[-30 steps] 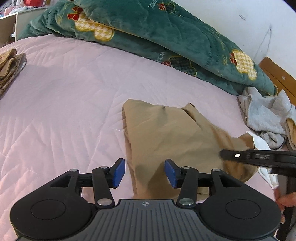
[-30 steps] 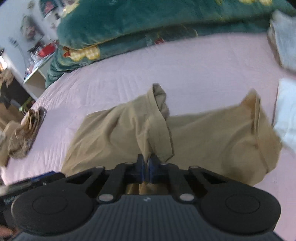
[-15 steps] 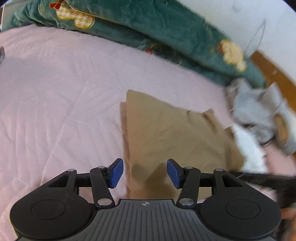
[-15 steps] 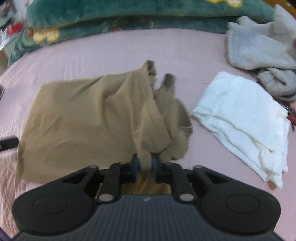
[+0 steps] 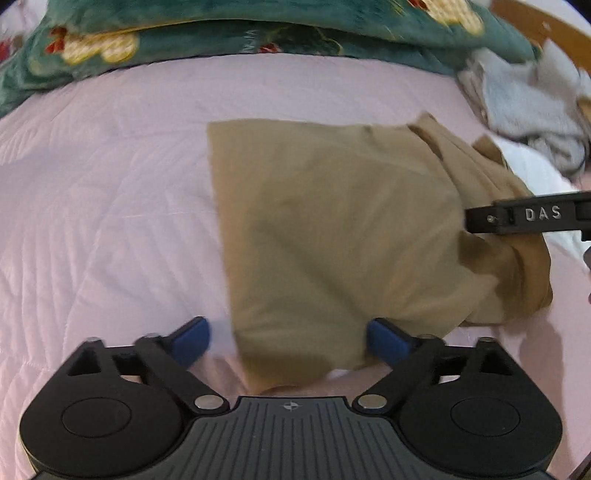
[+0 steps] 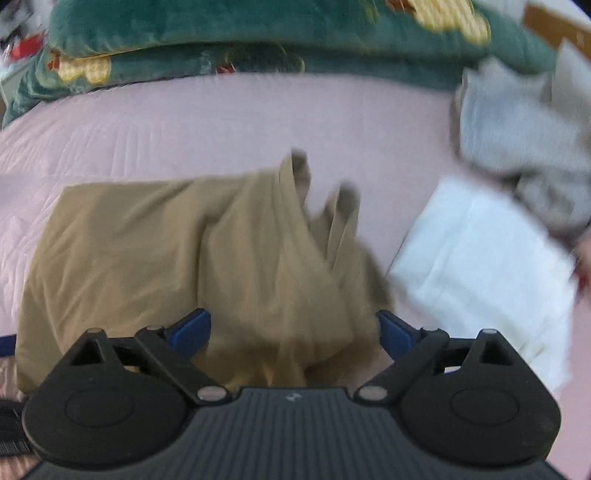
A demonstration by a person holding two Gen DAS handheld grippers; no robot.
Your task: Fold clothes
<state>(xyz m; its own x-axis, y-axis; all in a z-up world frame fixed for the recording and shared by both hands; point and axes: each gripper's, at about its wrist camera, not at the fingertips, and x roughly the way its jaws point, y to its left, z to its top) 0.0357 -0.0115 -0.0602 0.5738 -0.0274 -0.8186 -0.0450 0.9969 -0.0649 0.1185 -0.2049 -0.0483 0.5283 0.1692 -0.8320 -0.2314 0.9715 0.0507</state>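
Tan garment (image 5: 332, 236) flat on our pink bedspread (image 5: 103, 206), long axis left-right | left gripper (image 5: 288, 341) released, straddling its near-left corner | right gripper (image 6: 293, 332) released above the bunched right end, nearer it.

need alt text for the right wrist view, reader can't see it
The open right gripper hovers over the bunched end of a tan garment lying on a pink quilted bedspread. A folded white cloth lies to its right, with a crumpled grey garment beyond and a dark green patterned blanket along the far edge.
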